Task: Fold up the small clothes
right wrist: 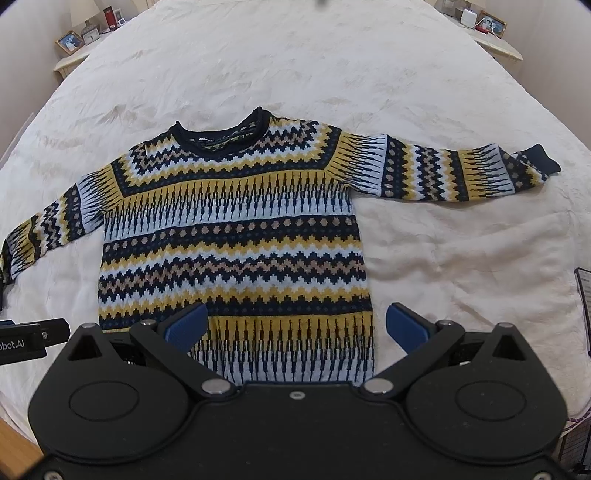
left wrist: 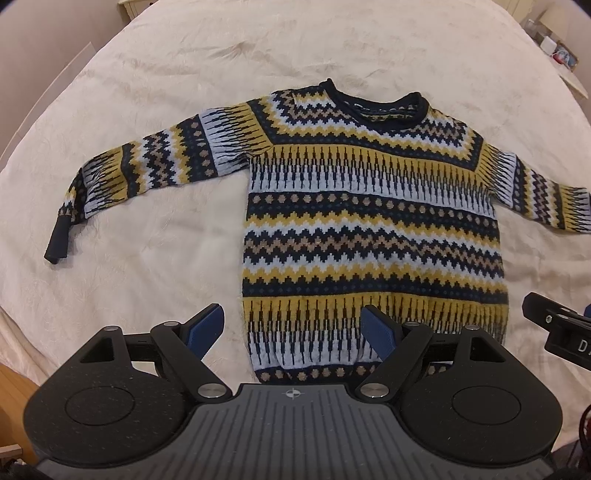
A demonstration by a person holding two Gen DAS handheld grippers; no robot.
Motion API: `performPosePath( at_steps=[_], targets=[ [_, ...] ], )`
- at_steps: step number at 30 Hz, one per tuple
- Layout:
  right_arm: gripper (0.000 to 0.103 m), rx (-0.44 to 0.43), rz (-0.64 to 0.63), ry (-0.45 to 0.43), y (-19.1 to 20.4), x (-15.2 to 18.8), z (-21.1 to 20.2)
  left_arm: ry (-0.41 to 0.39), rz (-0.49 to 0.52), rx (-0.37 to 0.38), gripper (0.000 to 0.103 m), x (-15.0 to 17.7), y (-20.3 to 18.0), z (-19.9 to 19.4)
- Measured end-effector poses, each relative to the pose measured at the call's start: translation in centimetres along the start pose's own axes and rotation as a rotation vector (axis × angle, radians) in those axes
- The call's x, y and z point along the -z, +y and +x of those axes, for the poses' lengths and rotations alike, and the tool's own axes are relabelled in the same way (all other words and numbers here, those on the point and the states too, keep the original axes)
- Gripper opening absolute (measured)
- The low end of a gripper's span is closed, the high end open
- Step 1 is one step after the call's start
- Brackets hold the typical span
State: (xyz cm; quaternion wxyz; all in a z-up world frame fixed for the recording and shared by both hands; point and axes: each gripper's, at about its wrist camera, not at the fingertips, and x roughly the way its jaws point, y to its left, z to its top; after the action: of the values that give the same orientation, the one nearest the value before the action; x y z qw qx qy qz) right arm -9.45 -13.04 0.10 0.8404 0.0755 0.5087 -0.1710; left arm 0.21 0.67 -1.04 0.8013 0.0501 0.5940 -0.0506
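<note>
A small knitted sweater (left wrist: 369, 206) with navy, yellow, pale blue and tan zigzag bands lies flat, front up, on a cream bedspread (left wrist: 184, 92), both sleeves spread out; it also shows in the right wrist view (right wrist: 232, 229). My left gripper (left wrist: 293, 325) is open and empty, above the sweater's lower left hem corner. My right gripper (right wrist: 295, 325) is open and empty, above the lower right hem corner. The left sleeve cuff (left wrist: 57, 240) bends toward me; the right cuff (right wrist: 543, 160) lies straight out.
The bedspread (right wrist: 443, 258) covers a wide bed. Nightstands with photo frames and small items stand at the far left (right wrist: 74, 44) and far right (right wrist: 491, 26). A wooden floor (left wrist: 11, 387) shows at the bed's near edge.
</note>
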Motion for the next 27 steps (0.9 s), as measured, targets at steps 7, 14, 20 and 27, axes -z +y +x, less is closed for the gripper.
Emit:
performPosePath(
  at_steps=[7,14,20,27],
  targets=[
    [0.102,0.000,-0.005,0.008,0.6,0.0,0.3,0.003,-0.001,0.002,0.080,-0.1,0.3,0.2],
    [0.102,0.026,-0.021,0.026,1.4,-0.1,0.9,0.013,0.002,0.001,0.081,-0.3,1.3,0.8],
    [0.102,0.036,-0.021,0.031,2.0,-0.2,1.4,0.018,0.020,0.002,0.081,-0.5,1.6,1.2],
    [0.102,0.044,-0.014,0.038,2.7,-0.4,1.8,0.031,0.045,0.005,0.080,-0.7,2.0,1.7]
  ],
)
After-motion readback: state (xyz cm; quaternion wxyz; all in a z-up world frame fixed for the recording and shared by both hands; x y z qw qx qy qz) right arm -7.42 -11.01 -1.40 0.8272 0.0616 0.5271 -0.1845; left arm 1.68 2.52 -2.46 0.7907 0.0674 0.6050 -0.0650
